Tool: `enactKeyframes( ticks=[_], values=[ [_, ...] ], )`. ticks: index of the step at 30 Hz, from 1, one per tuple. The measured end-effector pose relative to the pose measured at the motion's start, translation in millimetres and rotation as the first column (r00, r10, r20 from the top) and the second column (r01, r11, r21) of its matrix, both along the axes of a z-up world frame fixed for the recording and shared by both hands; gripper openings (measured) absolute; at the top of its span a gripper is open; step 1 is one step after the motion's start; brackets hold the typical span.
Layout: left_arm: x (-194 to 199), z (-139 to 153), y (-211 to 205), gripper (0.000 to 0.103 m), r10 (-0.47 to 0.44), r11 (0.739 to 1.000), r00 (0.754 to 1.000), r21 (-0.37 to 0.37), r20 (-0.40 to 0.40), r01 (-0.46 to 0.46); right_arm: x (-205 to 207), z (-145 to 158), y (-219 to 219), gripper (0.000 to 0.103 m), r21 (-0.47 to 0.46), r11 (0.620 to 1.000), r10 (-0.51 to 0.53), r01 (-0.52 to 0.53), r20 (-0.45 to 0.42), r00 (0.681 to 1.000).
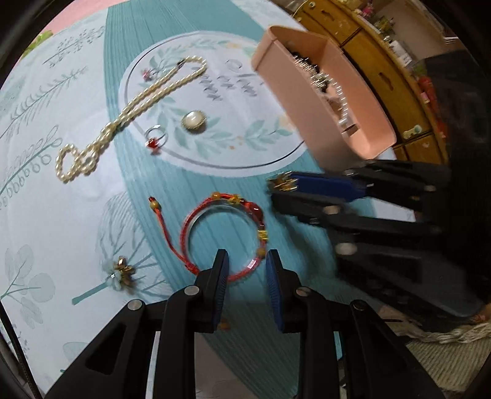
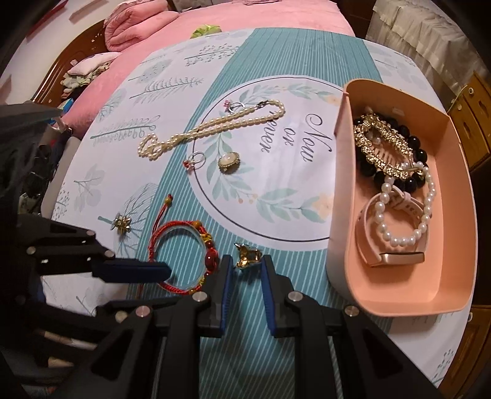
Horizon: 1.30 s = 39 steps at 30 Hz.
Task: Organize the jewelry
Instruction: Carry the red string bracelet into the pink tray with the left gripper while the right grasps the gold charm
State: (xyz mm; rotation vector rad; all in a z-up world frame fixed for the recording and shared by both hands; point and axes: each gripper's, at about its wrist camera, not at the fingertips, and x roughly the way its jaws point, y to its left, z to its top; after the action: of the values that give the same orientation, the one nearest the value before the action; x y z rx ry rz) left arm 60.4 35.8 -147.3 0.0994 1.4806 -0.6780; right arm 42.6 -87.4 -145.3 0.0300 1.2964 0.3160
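A red cord bracelet [image 1: 187,227] lies flat on the teal cloth [image 1: 230,27]. Its near edge passes between the tips of my left gripper [image 1: 247,276], whose narrow gap stays open, pads clear of the cord. From the right wrist view, the left gripper's blue pad [image 2: 135,271] hovers over the bracelet [image 2: 159,233]. My right gripper [image 2: 247,273] is shut on a small gold brooch [image 2: 248,257] low over the cloth; the brooch [image 1: 282,183] shows at its tips [image 1: 276,193]. Right of it stands the pink box [image 2: 343,184] holding black beads, gold chain, pearl bracelet and pink watch.
Loose on the cloth: a pearl necklace [image 2: 208,129], an oval pearl brooch [image 2: 228,162], a red-stone ring [image 2: 195,159], a second ring [image 2: 234,107] and a gold flower brooch [image 2: 122,224]. Pink bedding [image 2: 214,18] lies behind, wooden drawers [image 1: 383,76] at the right.
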Motion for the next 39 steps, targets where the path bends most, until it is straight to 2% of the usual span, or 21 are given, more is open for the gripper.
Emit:
enactKeyframes(
  ticks=[3, 6, 10, 12, 15, 19, 20, 22, 24, 28, 29, 33, 36, 39],
  values=[
    [0.9, 0.9, 6.9, 0.024, 0.004, 1.000, 1.000, 0.031, 0.010, -0.004, -2.8, 5.7, -1.1, 0.018, 0.016, 1.000, 0.004, -0.004, 0.010, 1.000],
    [7.1, 1.6, 18.2, 0.026, 0.045, 0.998, 0.999, 0.049, -0.004, -0.045, -4.6, 13.4, -4.2, 0.018, 0.036, 0.999, 0.005, -0.006, 0.018, 1.000],
    [11.4, 6.8, 23.8, 0.041, 0.110, 0.994, 0.993, 0.028, -0.032, -0.109, -7.9, 27.1, -6.3, 0.018, 0.048, 0.999, 0.013, -0.015, 0.046, 0.999],
    [11.1, 11.0, 19.6, 0.043, 0.124, 0.992, 0.992, 0.012, -0.035, -0.124, -12.0, 35.2, -9.2, 0.018, 0.052, 0.999, 0.015, -0.018, 0.061, 0.998],
    [15.0, 14.0, 10.0, 0.044, 0.138, 0.990, 0.990, 0.020, -0.028, -0.137, -15.8, 47.8, -13.4, 0.018, 0.049, 0.999, 0.018, -0.022, 0.088, 0.996],
    [12.6, 11.3, -2.6, 0.044, 0.163, 0.983, 0.987, 0.083, -0.006, -0.162, -18.4, 62.0, -22.1, 0.018, 0.057, 0.998, 0.004, -0.010, 0.111, 0.994],
    [11.1, 9.6, -7.5, 0.043, 0.167, 0.981, 0.986, 0.099, -0.002, -0.166, -18.3, 64.3, -24.3, 0.018, 0.059, 0.998, -0.002, -0.005, 0.116, 0.993],
    [9.1, 7.0, -12.8, 0.033, 0.182, 0.974, 0.983, 0.138, 0.010, -0.182, -19.2, 68.6, -29.7, 0.018, 0.061, 0.998, -0.015, 0.008, 0.125, 0.992],
    [8.5, 3.8, -19.3, 0.025, 0.199, 0.967, 0.980, 0.161, -0.003, -0.196, -18.7, 69.6, -33.5, 0.018, 0.061, 0.998, -0.025, 0.017, 0.130, 0.991],
    [5.1, 4.4, -33.9, 0.011, 0.227, 0.951, 0.973, 0.207, 0.033, -0.229, -20.3, 68.9, -42.5, 0.018, 0.058, 0.998, -0.042, 0.035, 0.128, 0.991],
    [1.6, -0.2, -49.1, 0.011, 0.240, 0.946, 0.970, 0.214, 0.037, -0.242, -20.8, 67.8, -44.6, 0.018, 0.057, 0.998, -0.045, 0.038, 0.127, 0.991],
    [-4.6, 1.4, -61.3, 0.010, 0.269, 0.936, 0.962, 0.224, 0.045, -0.273, -24.7, 65.4, -54.7, 0.018, 0.051, 0.997, -0.061, 0.055, 0.121, 0.991],
    [-5.2, 19.7, -53.2, 0.010, 0.276, 0.934, 0.958, 0.213, 0.073, -0.286, -26.3, 66.2, -65.1, 0.018, 0.062, 0.995, -0.083, 0.077, 0.115, 0.990],
    [-0.4, 49.7, -59.2, 0.010, 0.274, 0.939, 0.954, 0.181, 0.120, -0.293, -27.2, 70.4, -80.3, 0.018, 0.083, 0.990, -0.119, 0.110, 0.113, 0.986]
  ],
)
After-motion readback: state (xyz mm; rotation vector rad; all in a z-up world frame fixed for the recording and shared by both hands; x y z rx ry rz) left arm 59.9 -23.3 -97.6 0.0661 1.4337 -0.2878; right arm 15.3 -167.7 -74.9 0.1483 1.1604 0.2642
